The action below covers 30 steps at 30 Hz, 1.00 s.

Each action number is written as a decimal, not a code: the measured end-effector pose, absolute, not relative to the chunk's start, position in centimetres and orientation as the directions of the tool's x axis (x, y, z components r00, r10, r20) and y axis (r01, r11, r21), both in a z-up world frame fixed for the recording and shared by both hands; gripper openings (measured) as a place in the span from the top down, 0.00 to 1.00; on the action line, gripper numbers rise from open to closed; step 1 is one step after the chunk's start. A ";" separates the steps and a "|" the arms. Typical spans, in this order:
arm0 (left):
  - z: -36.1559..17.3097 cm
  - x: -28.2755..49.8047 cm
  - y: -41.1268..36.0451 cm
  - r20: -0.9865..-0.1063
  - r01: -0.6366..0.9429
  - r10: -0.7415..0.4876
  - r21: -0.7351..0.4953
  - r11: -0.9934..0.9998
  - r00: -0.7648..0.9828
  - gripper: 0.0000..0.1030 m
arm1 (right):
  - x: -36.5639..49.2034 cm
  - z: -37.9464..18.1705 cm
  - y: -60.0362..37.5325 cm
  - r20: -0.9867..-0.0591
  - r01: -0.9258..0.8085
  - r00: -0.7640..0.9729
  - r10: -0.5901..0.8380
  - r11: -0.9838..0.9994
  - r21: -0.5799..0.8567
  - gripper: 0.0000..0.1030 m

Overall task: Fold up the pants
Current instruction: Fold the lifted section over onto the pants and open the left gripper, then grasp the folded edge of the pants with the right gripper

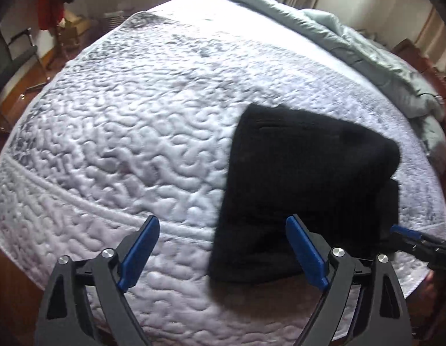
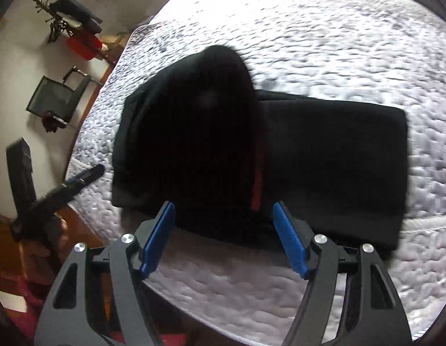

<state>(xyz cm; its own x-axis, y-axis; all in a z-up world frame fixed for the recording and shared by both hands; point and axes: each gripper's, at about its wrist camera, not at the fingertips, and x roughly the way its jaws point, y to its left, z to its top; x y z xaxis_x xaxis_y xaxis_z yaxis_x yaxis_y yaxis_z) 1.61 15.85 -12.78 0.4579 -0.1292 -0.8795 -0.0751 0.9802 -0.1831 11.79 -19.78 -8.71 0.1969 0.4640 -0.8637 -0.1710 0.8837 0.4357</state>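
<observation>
The black pants (image 1: pixel 306 190) lie folded in a thick bundle on the white quilted bed (image 1: pixel 136 132), near its front right edge. In the right wrist view the pants (image 2: pixel 323 155) show a red stripe at the fold and a raised hump on the left part. My left gripper (image 1: pixel 223 248) is open and empty, just above the bed to the left of the pants' near corner. My right gripper (image 2: pixel 224 230) is open and empty over the pants' near edge; it also shows at the right of the left wrist view (image 1: pixel 407 235). The left gripper shows in the right wrist view (image 2: pixel 78 178).
A grey-green duvet (image 1: pixel 352 43) is bunched along the far right side of the bed. A black office chair (image 2: pixel 58 98), a coat stand with red and dark clothes (image 1: pixel 50 8) and wooden floor (image 1: pixel 18 98) lie beyond the bed's left edge.
</observation>
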 end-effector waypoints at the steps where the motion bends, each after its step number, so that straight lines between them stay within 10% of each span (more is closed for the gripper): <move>1: -12.9 1.4 16.1 -0.878 -0.076 -0.136 -0.191 0.979 0.458 0.13 | 12.2 -8.8 -19.1 -0.862 -0.173 0.185 0.472 0.879 0.444 0.35; 12: -14.7 0.4 18.5 -0.891 -0.142 -0.168 -0.248 0.958 0.422 0.11 | 16.7 -11.5 -15.9 -0.891 -0.079 0.124 0.437 0.899 0.430 0.29; 18: -15.7 0.7 18.0 -0.896 -0.138 -0.186 -0.261 0.955 0.403 0.10 | 16.7 -10.7 -16.2 -0.876 -0.125 0.166 0.453 0.891 0.437 0.76; 30: -16.1 2.1 15.9 -0.901 -0.101 -0.151 -0.208 0.973 0.407 0.04 | 13.2 -11.1 -20.7 -0.838 -0.079 0.199 0.508 0.861 0.503 0.95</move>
